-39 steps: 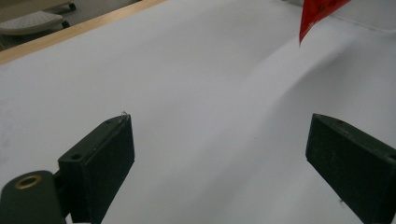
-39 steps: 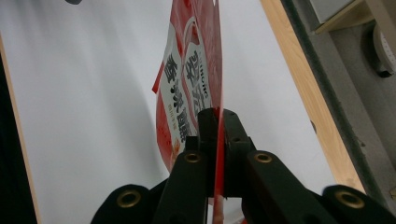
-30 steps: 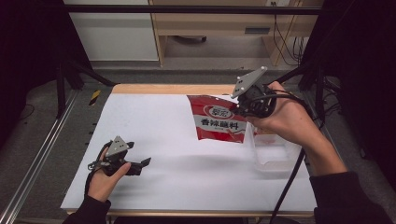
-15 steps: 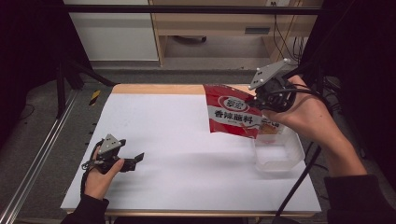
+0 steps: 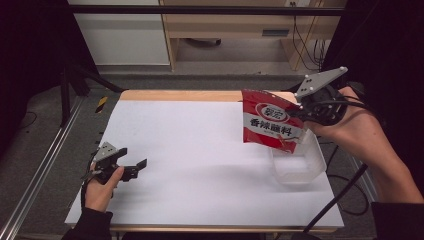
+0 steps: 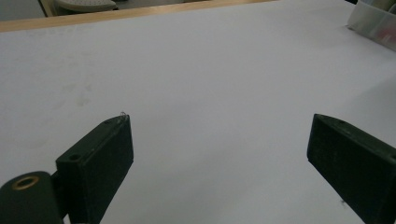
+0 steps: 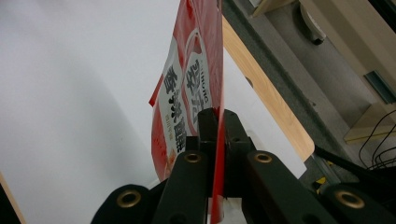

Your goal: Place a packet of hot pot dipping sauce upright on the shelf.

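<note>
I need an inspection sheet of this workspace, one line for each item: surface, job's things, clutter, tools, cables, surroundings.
Surface: white sheet over the wooden table, bare in the middle.
Job's things: red printed foil pouch hangs in the air above the clear plastic box, which stands near the table's right edge.
Clutter: nothing seen on the sheet.
Tools: right tool is shut on the pouch's edge; left tool is open, with nothing between its jaws, low over the sheet.
Cables: black cable trails from the right tool over the table's right edge.
Surroundings: wooden shelf behind the table, grey floor, metal rail at left.
</note>
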The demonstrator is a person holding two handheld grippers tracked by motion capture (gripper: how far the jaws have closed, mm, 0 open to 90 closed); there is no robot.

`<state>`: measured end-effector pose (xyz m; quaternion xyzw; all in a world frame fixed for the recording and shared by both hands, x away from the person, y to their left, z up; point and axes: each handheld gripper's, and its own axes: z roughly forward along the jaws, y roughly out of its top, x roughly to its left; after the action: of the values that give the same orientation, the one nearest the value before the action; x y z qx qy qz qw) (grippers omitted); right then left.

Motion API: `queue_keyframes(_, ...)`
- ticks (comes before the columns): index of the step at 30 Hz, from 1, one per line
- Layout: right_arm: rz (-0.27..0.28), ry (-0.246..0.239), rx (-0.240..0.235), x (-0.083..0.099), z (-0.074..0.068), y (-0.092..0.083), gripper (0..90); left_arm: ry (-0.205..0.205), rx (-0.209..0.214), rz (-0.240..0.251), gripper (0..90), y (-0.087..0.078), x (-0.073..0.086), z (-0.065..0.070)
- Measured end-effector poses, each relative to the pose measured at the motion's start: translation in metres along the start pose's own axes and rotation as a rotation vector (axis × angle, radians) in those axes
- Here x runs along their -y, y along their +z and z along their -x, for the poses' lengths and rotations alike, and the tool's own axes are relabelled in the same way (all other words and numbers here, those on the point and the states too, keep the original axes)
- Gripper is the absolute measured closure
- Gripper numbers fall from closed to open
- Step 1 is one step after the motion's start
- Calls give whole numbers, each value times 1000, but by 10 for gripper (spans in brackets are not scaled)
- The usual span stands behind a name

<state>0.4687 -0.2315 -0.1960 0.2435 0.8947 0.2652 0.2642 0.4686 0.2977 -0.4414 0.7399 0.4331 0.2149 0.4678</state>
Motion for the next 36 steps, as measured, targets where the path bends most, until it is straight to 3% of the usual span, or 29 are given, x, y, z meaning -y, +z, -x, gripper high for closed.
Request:
queue_keyframes(11, -28, 44, -3, 26, 13, 4, 896, 15, 2, -11, 72, 3, 0, 3)
queue_keyframes(21, -34, 45, 7, 45, 17, 1, 895, 18, 1, -13, 72, 4, 1, 2)
queue_keyframes(36, -17, 57, 16, 60, 23, -1, 895, 22, -1, -17, 72, 4, 1, 3)
